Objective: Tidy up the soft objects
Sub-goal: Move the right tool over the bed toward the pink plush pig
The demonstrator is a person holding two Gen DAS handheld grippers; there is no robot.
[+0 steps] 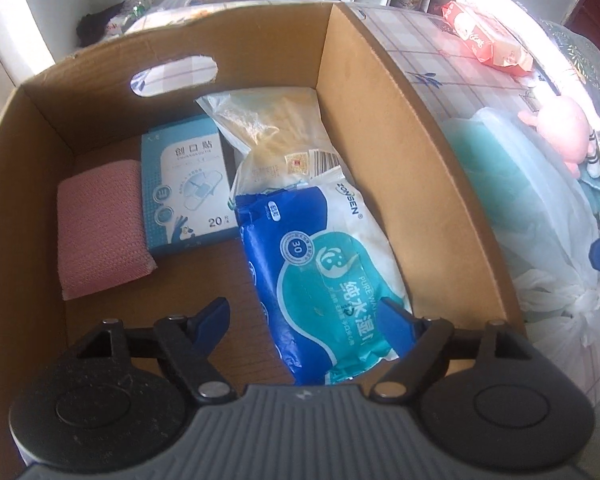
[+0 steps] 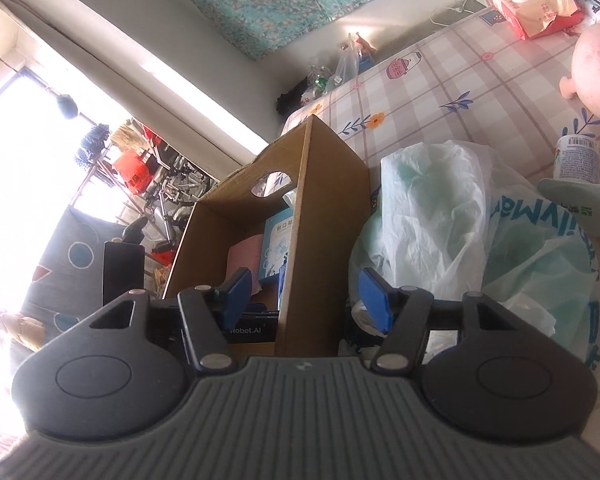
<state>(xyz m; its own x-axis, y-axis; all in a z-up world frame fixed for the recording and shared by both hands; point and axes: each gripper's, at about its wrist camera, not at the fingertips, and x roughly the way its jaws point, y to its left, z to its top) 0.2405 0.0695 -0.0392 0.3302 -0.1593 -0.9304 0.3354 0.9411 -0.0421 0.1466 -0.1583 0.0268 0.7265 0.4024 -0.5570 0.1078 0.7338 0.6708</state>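
A cardboard box (image 1: 392, 128) holds a pink cloth (image 1: 100, 228), a blue plaster box (image 1: 186, 188), a clear bag of yellowish pads (image 1: 276, 132) and a blue-and-teal wet wipes pack (image 1: 324, 276). My left gripper (image 1: 306, 322) is open above the near end of the wipes pack, inside the box. My right gripper (image 2: 306, 296) is open and empty, straddling the box's right wall (image 2: 320, 240). A crumpled plastic bag (image 2: 460, 220) lies just right of the box. A pink plush toy (image 2: 596, 72) and a red-and-white wipes pack (image 2: 532, 4) lie farther on the checked tablecloth.
A white bottle (image 2: 578, 160) stands upside down on its cap beside the plastic bag. The checked tablecloth (image 2: 440, 76) spreads behind the box. More bags (image 2: 340, 68) sit at the table's far edge. A window and clutter are at the left.
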